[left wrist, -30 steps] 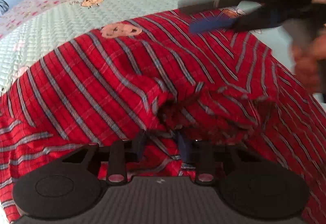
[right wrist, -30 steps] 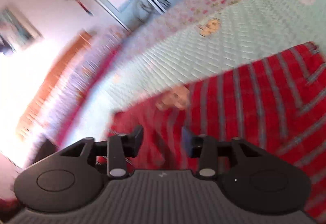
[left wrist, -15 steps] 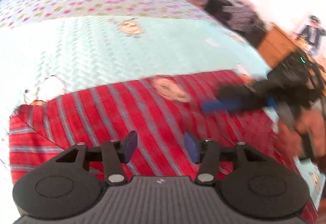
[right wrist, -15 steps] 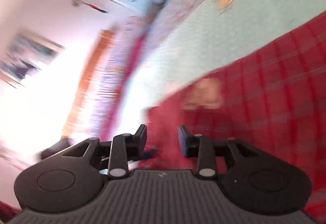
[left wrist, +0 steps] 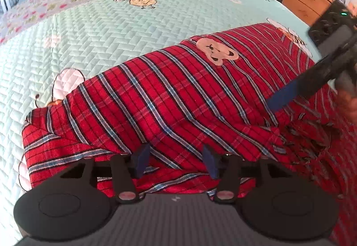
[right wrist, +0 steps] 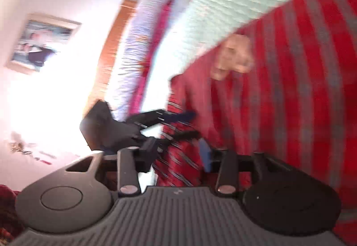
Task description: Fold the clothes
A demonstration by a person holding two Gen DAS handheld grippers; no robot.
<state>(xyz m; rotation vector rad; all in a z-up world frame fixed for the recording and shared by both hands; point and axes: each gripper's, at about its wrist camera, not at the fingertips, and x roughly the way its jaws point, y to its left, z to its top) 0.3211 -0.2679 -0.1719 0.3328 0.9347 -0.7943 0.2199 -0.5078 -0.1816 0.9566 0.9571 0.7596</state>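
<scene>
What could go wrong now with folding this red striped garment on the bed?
1. The left gripper stands open over the red plaid garment, holding nothing, so the loose fold near it may slip out of line.
2. The right gripper, its jaws just opening, hangs by the bunched, wrinkled cloth; a careless pinch could catch several layers and drag the fold askew.
3. The garment lies near the edge of the quilted bedspread, so a hard tug might pull it off.
</scene>
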